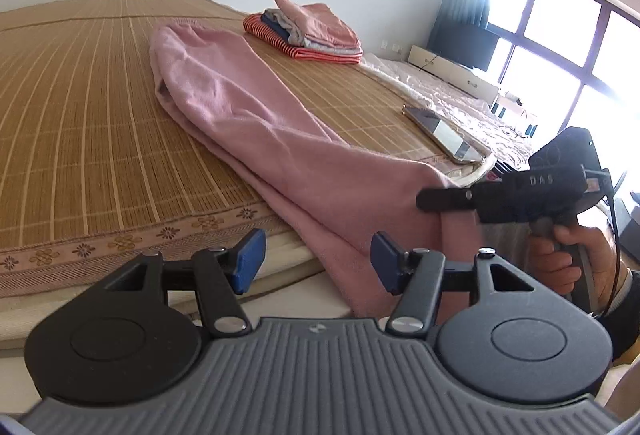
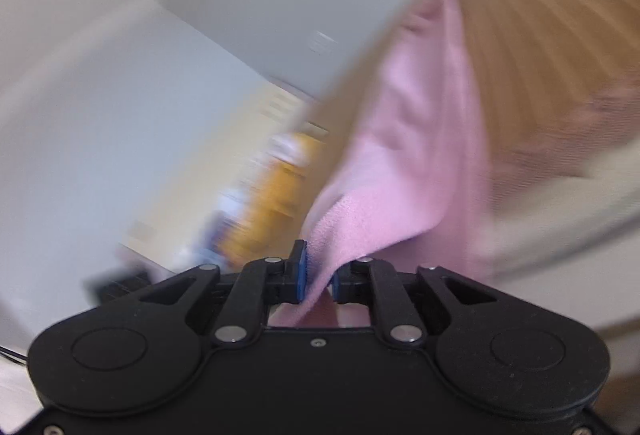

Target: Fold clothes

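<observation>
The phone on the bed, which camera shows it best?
The left wrist view: the phone lies sharp and whole on the mat near the bed's edge, beside the pink garment. The right wrist view is blurred and shows no phone.

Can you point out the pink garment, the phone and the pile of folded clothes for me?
pink garment (image 1: 248, 123): left wrist view, middle of the cloth lying on the mat.
phone (image 1: 442, 133): left wrist view, its shiny screen.
pile of folded clothes (image 1: 308, 29): left wrist view, top pink piece.
</observation>
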Motion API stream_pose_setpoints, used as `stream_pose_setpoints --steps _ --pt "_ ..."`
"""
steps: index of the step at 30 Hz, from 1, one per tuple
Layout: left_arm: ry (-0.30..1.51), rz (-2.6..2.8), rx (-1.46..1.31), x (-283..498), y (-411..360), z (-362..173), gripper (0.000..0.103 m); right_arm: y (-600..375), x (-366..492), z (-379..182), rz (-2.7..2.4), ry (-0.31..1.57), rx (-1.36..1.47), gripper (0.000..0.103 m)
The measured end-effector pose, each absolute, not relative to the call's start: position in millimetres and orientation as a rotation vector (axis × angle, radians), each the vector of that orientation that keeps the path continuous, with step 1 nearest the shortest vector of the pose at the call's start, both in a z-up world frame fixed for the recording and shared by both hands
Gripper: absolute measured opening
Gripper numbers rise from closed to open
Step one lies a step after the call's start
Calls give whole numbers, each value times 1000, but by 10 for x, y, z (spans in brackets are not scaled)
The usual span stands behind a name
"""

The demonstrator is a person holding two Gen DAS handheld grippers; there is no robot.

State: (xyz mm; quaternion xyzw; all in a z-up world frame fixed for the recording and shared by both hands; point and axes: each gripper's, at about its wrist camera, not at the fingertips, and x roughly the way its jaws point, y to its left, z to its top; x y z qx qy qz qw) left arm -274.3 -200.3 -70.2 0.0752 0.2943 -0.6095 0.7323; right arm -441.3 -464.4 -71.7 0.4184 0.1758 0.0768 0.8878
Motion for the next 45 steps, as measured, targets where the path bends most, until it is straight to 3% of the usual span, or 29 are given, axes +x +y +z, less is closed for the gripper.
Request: stream_pose_setpoints --steps 9,11,16,20,23,31,33,35,40,45 --pt "650 -1345 191 -2741 -2070 -735 67 -4426 -4297 -795 298 576 824 39" --pt "633 -1341 192 -2723 -2079 -701 68 -4380 -4346 -666 244 582 731 50" --pt "642 -1363 179 -2734 -2175 -702 69 -4522 -4364 -325 141 472 646 52" --pt "665 -1384 205 -2812 -2267 -785 69 -4734 -3986 -233 -5 449 562 50" --pt "648 -1410 234 -2866 -2305 -814 69 -4857 -3665 -374 -97 478 505 41" --pt "570 -1450 242 -2811 -2564 -800 69 -4915 -3212 -582 -184 490 380 41" --pt "590 -1451 242 -2791 -2641 -858 69 -4910 -3140 -610 -207 492 334 36" --pt "609 -1455 247 -2788 -2685 -924 69 -4884 -3129 -613 -227 503 284 23" --pt "565 -1453 300 -2835 -2686 -965 69 -4824 -3175 -613 -237 490 206 3" --pt "556 -1458 309 -2813 -2643 -992 70 -4870 -3267 -502 -316 410 173 3"
